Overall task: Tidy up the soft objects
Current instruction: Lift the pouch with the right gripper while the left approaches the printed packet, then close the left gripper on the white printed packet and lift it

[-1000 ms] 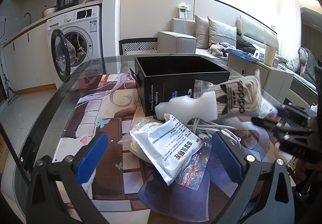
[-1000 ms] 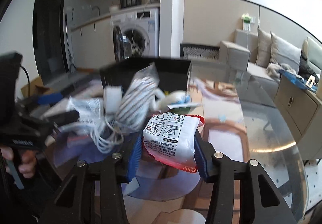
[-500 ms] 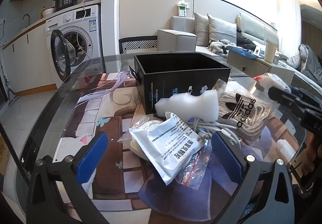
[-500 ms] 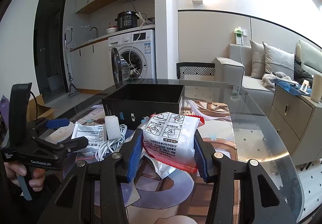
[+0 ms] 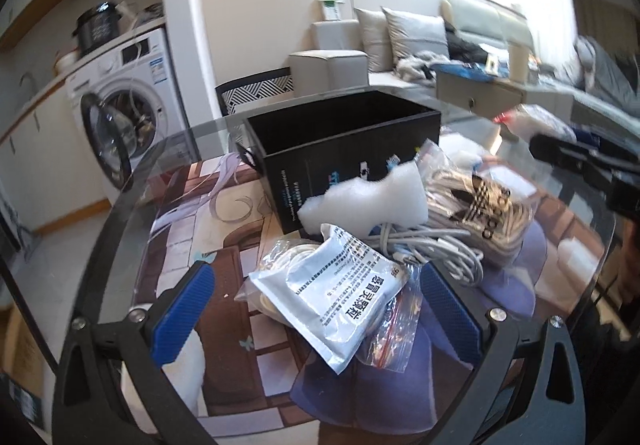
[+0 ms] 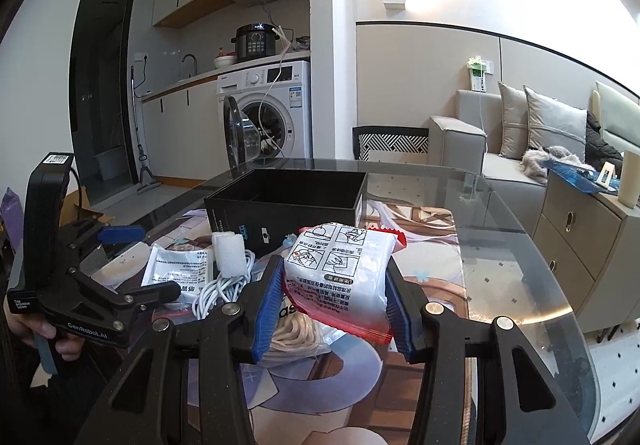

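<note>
My right gripper is shut on a white packet with red edges and holds it above the table, in front of the open black box. My left gripper is open and empty, its blue pads on either side of a silver foil pouch. Beyond the pouch lie a white foam block, coiled white cables and a clear bag of striped laces with an Adidas logo. The black box stands behind them.
The glass table lies over a printed mat. A patterned chair stands at its far side. A washing machine with an open door is behind on the left, a sofa and a cabinet on the right.
The Adidas lace bag dropped from the air onto the pile by the cables. My right gripper, still holding the red-edged packet, drew back and rose. My left gripper tilted and moved closer to the pouch.
</note>
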